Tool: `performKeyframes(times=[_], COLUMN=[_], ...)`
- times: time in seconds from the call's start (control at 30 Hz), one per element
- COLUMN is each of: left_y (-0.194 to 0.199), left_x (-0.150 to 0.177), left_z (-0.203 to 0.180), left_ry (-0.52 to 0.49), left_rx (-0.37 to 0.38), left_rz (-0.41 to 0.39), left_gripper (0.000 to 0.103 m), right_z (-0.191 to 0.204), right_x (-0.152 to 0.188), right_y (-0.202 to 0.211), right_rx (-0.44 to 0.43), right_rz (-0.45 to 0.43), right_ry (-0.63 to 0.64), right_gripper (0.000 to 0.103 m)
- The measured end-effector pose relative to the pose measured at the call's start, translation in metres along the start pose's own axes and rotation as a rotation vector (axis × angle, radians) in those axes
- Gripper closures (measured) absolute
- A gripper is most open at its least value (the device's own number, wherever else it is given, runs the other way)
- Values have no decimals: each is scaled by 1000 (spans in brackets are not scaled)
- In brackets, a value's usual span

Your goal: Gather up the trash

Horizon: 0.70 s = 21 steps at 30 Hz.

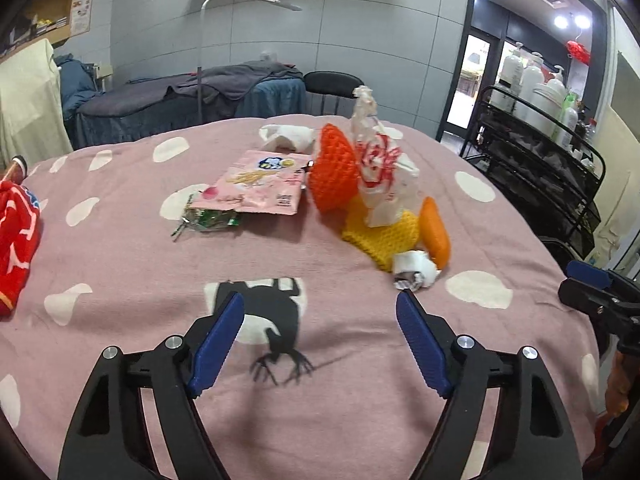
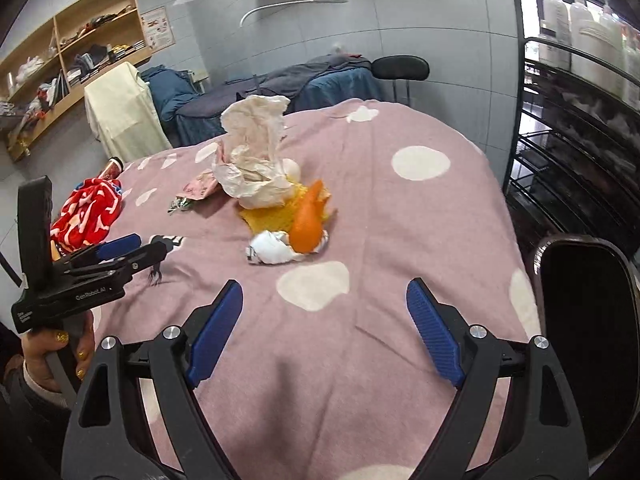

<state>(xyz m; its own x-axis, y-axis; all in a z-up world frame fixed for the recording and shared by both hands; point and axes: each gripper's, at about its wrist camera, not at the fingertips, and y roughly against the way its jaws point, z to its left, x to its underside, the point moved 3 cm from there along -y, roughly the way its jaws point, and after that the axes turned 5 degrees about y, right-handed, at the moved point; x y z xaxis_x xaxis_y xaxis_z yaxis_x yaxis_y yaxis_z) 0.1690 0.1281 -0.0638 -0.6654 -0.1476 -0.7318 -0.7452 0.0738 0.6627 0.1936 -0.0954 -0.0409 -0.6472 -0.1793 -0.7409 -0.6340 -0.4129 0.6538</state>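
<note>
Both hand-held grippers, left (image 1: pixel 320 312) and right (image 2: pixel 324 300), hover wide and empty before trash heaped mid-bed: crumpled paper (image 2: pixel 276 249), orange foam net (image 1: pixel 334 168), plastic bag (image 1: pixel 380 172), snack wrapper (image 1: pixel 260 184). Loose, tangled pieces could scatter or snag the pink blanket (image 1: pixel 120 248).

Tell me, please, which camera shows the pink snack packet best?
The left wrist view: the pink snack packet lies flat and almost fully visible there. In the right wrist view only a corner of it shows beside the crumpled white bag.
</note>
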Motion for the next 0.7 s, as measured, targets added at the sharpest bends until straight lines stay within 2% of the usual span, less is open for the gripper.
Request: performKeyframes(times=[0.17, 0.27, 0.33, 0.47, 0.57, 0.63, 0.7], left_y=[-16, -25, -31, -44, -54, -58, -63], left_x=[-12, -20, -27, -35, -41, -47, -51], left_z=[22, 27, 28, 23, 20, 18, 15], left_ry=[-24, -30, -41, -106, -134, -152, -171], left_rx=[-53, -66, -67, -92, -98, -103, -111], left_rz=[22, 31, 35, 45, 57, 56, 57], left_gripper=[29, 29, 29, 29, 29, 29, 29], right_z=[32, 52, 66, 78, 80, 81, 80], right_x=[-32, -46, -56, -71, -81, -87, -89], right_y=[-30, -49, -66, -100, -121, -130, -130], right_rx=[-57, -70, -66, -32, -11, 7, -1], right_rz=[1, 10, 21, 51, 65, 62, 56], right_ry=[55, 103, 156, 213, 232, 260, 262], right_gripper=[20, 26, 33, 40, 55, 79, 87])
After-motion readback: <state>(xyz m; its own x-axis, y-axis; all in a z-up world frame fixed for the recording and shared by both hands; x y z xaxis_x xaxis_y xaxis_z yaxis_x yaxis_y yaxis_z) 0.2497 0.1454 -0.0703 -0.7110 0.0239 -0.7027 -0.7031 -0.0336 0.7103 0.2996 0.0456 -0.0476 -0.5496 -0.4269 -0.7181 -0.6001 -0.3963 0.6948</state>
